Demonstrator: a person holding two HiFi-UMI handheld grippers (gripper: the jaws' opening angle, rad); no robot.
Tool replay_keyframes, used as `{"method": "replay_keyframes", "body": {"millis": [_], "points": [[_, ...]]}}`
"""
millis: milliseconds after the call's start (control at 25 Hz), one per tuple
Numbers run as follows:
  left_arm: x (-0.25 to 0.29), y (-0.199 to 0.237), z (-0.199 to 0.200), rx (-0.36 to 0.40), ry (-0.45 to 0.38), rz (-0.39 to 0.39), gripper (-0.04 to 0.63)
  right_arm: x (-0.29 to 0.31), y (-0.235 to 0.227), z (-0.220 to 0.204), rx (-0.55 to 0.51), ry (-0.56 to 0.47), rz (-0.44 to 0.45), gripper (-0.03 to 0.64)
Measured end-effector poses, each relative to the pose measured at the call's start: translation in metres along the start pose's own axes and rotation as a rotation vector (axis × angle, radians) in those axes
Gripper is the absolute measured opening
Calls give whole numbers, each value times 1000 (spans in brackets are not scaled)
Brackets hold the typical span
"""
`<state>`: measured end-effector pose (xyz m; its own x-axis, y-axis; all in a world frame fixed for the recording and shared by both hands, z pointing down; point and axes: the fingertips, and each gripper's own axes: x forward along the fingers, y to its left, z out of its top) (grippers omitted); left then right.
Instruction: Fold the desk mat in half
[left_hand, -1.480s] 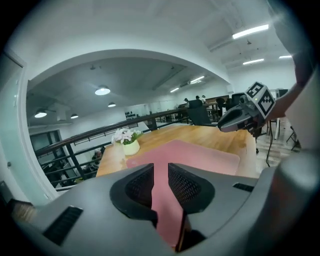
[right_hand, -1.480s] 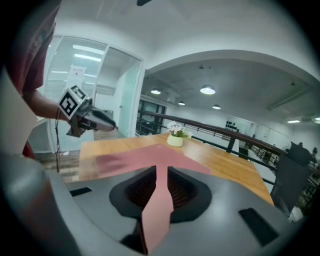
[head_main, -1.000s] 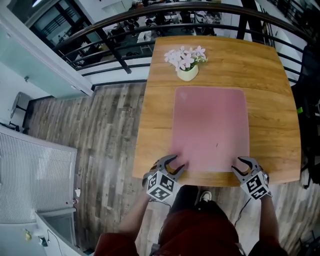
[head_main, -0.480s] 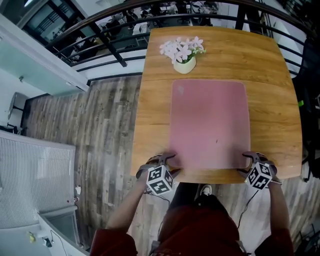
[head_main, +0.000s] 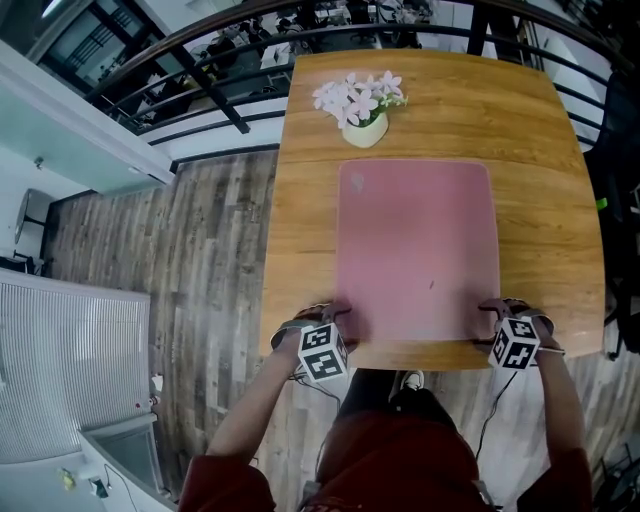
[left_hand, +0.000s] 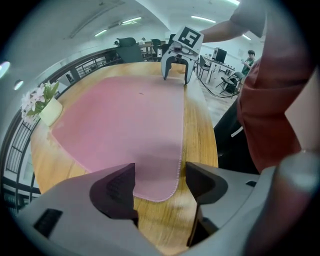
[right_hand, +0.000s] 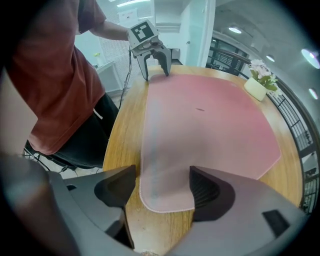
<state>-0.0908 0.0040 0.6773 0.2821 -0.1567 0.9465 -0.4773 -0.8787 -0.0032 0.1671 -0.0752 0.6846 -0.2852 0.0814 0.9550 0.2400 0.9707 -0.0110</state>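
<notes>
A pink desk mat (head_main: 418, 250) lies flat on the wooden table (head_main: 300, 230), long side running away from me. My left gripper (head_main: 335, 318) points steeply down over the mat's near left corner (left_hand: 160, 192). My right gripper (head_main: 495, 312) does the same over the near right corner (right_hand: 167, 202). Both grippers' jaws have just been opening and stand wide. In each gripper view a rounded corner of the mat (left_hand: 120, 125) (right_hand: 210, 120) lies below and between the jaws, and the pads do not press on it.
A pale pot of pink-white flowers (head_main: 365, 128) stands on the table just past the mat's far left corner. The table's near edge is right under both grippers. My legs and a shoe are below it. A dark railing runs behind the table.
Both grippers have come down and slightly forward onto the mat's near corners and tipped to point downward. Their jaws have spread wider. The mat has not moved.
</notes>
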Motion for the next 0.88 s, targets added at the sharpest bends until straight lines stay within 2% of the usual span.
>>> {"method": "replay_keyframes", "body": {"millis": [320, 560, 880], "points": [[1, 4, 1, -5, 13, -25, 336, 0, -4, 1, -2, -10, 24, 326], [0, 7, 2, -1, 10, -16, 291, -1, -9, 0, -1, -18, 20, 284], [0, 17, 2, 40, 32, 49, 168, -4, -20, 1, 2, -23, -30, 183]]}}
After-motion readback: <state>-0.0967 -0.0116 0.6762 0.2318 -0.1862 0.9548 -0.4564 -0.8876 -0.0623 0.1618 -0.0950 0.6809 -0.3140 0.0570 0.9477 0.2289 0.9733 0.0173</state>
